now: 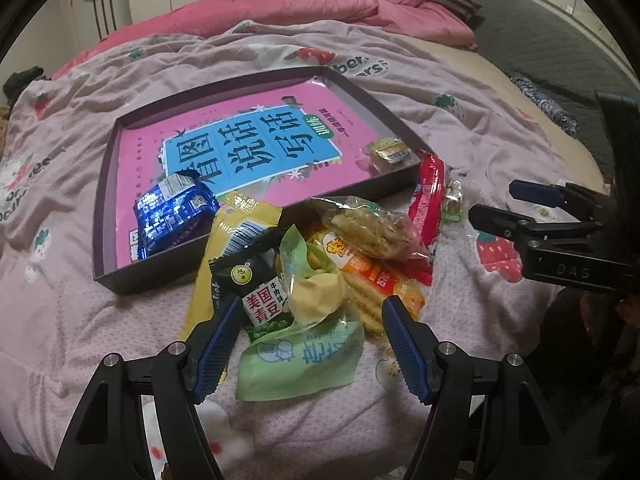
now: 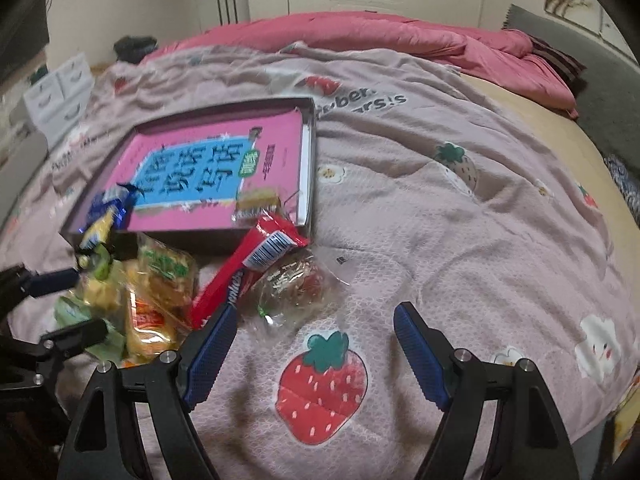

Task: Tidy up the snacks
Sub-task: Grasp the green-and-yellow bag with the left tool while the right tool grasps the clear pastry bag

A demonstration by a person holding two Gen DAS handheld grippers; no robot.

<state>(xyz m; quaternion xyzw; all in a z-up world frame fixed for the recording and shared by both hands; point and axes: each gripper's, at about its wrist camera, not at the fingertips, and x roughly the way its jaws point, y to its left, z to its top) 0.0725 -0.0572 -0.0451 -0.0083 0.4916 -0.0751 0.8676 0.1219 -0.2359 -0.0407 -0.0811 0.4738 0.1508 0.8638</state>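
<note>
Snack pile lies on the bed, just near of the dark tray. Left hand-held gripper wide, straddling the green packet, pads apart from it. Right hand-held gripper wide, empty; clear-wrapped snack just beyond, red packet left.

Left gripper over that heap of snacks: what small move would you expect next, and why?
Probably a short drop onto the green packet. The left gripper has open jaws either side of it, nothing is held, and only two snacks lie in the tray.
</note>
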